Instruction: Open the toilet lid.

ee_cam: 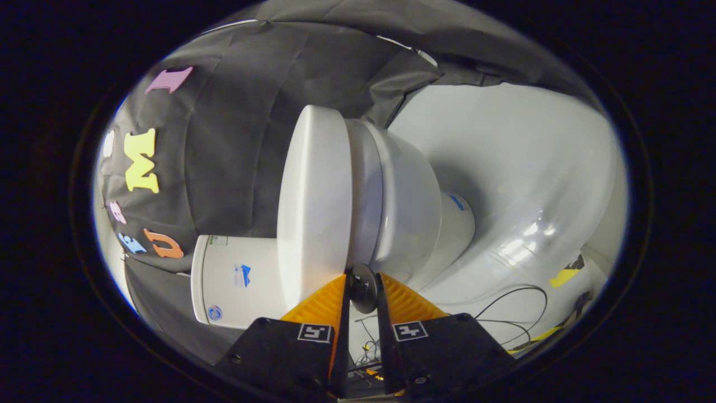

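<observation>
Pinching a small dark round knob (363, 288) between its two orange ribbed fingers (321, 302), the gripper (363, 280) sits nearly closed, with only that disc filling the narrow gap. Whether both pads truly press on the knob cannot be told for sure, though each finger lies right against it. Each black finger base carries a small square black-and-white marker tag.

Just beyond the fingertips is the toilet lid (314, 207), a smooth, glossy white slab with rounded edges, seen edge-on; the whole scene appears rotated sideways in this view. The knob sits at the lid's near edge. Directly right of the lid lies the seat (363, 196), and right of that the rounded white bowl (411, 207), tapering to a pedestal base (456, 229) that bears a small blue sticker too small to read.

Left of the lid and near the fingers is the white tank (232, 280), boxy with softened corners. It carries a blue logo sticker, a small round blue mark near its corner, and a pale label with green at its far edge; none of the writing is legible.

A glossy white floor (520, 184) spreads on the right, catching light reflections. Thin black cables (514, 302) loop across it, near strips of yellow tape (564, 276). Wrinkled black cloth (235, 117) hangs on the left.
</observation>
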Tool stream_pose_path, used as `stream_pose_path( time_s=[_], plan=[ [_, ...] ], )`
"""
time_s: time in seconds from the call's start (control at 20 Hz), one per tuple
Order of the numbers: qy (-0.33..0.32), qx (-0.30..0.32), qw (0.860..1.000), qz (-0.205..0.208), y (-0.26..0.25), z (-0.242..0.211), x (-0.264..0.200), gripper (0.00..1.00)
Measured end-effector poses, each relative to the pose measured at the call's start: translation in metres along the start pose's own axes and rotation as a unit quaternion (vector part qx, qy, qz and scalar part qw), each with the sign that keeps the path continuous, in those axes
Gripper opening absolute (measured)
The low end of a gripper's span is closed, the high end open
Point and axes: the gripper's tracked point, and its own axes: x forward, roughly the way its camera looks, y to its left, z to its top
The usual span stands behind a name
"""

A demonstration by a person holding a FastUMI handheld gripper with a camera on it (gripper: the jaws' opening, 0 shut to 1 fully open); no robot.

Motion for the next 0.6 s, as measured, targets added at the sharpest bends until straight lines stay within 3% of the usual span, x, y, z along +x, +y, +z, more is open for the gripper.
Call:
stream_pose_path(
  time_s=[0.4,0.6],
  plan=[
    [-0.01,-0.007,1.0,-0.021,0.008,0.002,-0.007,0.12],
    [-0.008,-0.016,0.999,-0.032,0.011,-0.001,-0.009,0.11]
  ],
)
